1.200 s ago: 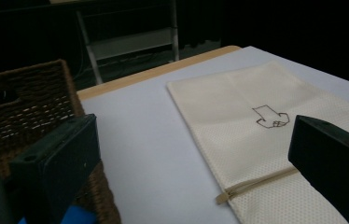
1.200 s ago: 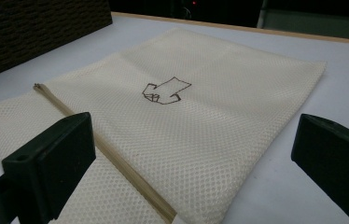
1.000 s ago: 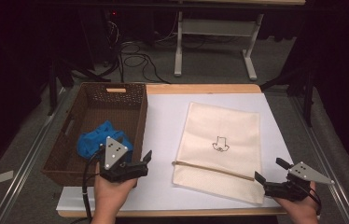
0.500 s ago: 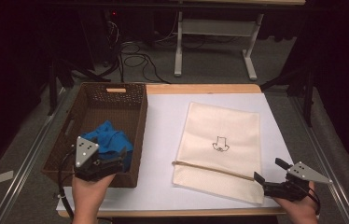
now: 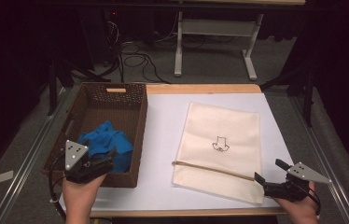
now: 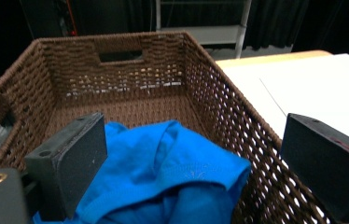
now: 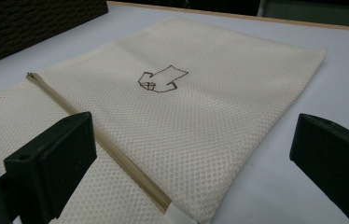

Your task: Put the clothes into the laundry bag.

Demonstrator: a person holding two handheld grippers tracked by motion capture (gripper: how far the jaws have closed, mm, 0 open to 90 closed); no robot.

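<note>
Left gripper view puts my left tongs [image 6: 186,154] over the near end of the brown wicker basket [image 6: 219,107], jaws wide apart and just lately narrowing a little, with the crumpled blue cloth [image 6: 163,177] lying between and below them. Nothing is pinched yet; one pad sits beside the cloth on its left, the other hangs out over the basket's right wall.

From the high view, my left tongs [image 5: 99,163] sit at the basket's near edge, and the blue cloth [image 5: 105,142] lies heaped in the near half of the basket [image 5: 116,100], which stands along the left edge of the worktop [image 5: 163,140].

To do this grab well, I think I should bring the right-hand jaw inside the wall first, so it does not catch the weave, then come down on the highest fold of the cloth and close on a thick bunch, not a single edge.

My right tongs [image 7: 186,154] wait spread wide and empty at the near right corner of the cream mesh bag [image 7: 200,121], straddling the zip [image 7: 116,154] end without touching it. In the high view the right tongs [image 5: 270,179] rest near the worktop's near right corner, with the bag [image 5: 228,135] flat in the middle right. I would keep that hand steady, ready to take the zip end.
</note>
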